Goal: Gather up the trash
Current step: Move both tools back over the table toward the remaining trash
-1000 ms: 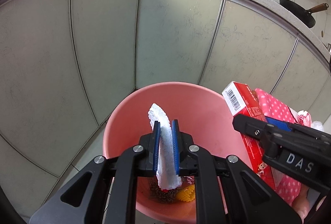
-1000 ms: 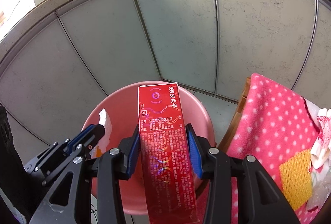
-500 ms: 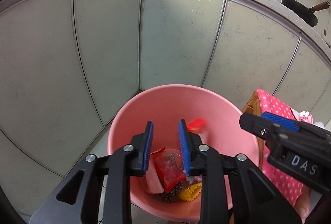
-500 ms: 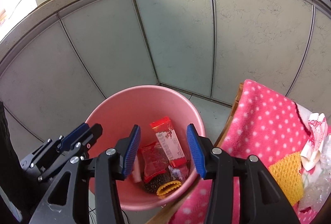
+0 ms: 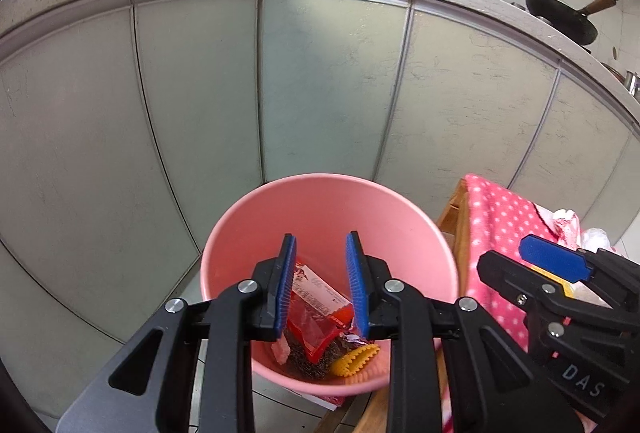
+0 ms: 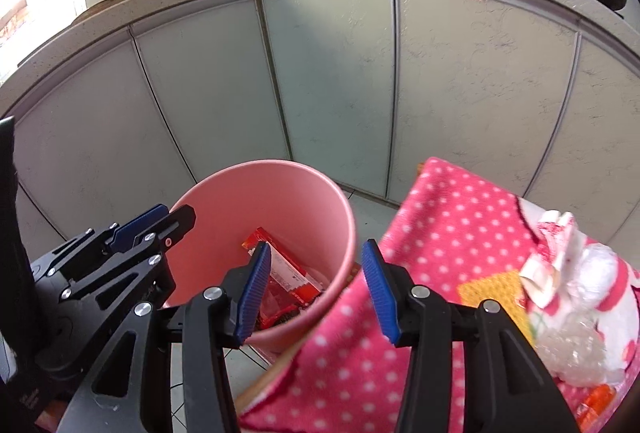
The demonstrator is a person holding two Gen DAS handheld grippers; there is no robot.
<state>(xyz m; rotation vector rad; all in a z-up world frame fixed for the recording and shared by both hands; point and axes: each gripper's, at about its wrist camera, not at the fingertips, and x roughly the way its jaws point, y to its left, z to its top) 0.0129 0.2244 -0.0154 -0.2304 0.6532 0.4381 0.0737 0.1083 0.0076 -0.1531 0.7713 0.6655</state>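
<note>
Left wrist view: left gripper (image 5: pixel 320 285) low centre, jaws apart, empty, above the pink plastic bin (image 5: pixel 424 213). Inside: red carton (image 5: pixel 320 297), steel scourer (image 5: pixel 308 355), yellow ribbed scrap (image 5: pixel 356 359).

Right wrist view: right gripper (image 6: pixel 316 293) jaws apart, empty. Remaining trash at right frame on the polka-dot cloth (image 6: pixel 448 225): crumpled paper (image 6: pixel 556 265), clear plastic wrap (image 6: pixel 580 349) (light, soft, probably slippery; pinch a bunched fold). Yellow mesh pad (image 6: pixel 496 293) is flat, so take an edge.
</note>
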